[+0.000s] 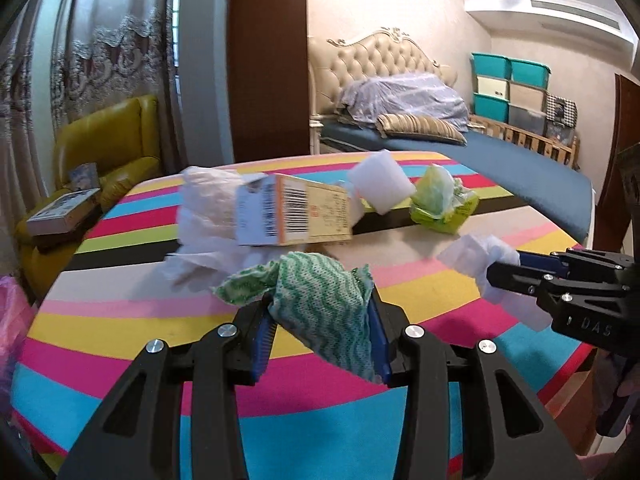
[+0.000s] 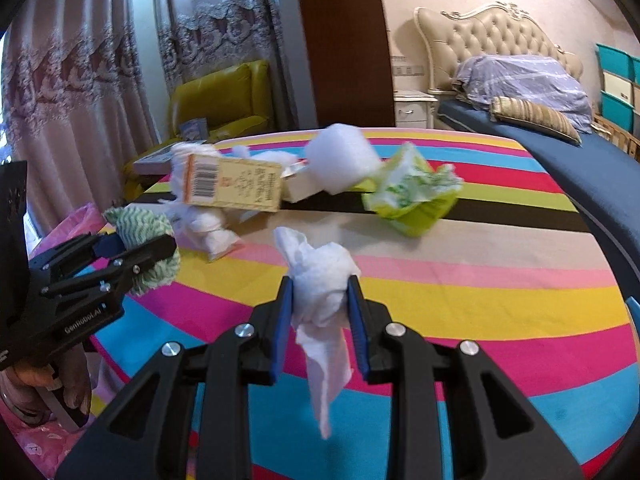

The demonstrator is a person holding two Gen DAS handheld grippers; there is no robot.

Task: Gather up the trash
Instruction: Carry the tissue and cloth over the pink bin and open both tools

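Note:
My left gripper (image 1: 320, 312) is shut on a crumpled green-and-white cloth (image 1: 316, 292), held above the striped table (image 1: 140, 320). The same gripper (image 2: 136, 248) with the cloth (image 2: 144, 220) shows at the left of the right wrist view. My right gripper (image 2: 320, 300) is shut on a wad of white tissue (image 2: 320, 280) whose tail hangs down; it appears at the right of the left wrist view (image 1: 504, 268) with the tissue (image 1: 476, 256). On the table lie a yellow carton with a barcode (image 1: 292, 216), a white foam block (image 1: 380, 184), a green wrapper (image 1: 440, 200) and white plastic bags (image 1: 204, 208).
A yellow armchair (image 1: 108, 144) with a book stands left of the table. A bed (image 1: 460, 152) with a tufted headboard and stacked storage boxes (image 1: 508, 88) lies behind. A pink bag (image 2: 76, 220) sits at the table's left edge. A hand (image 2: 44, 392) grips the left tool's handle.

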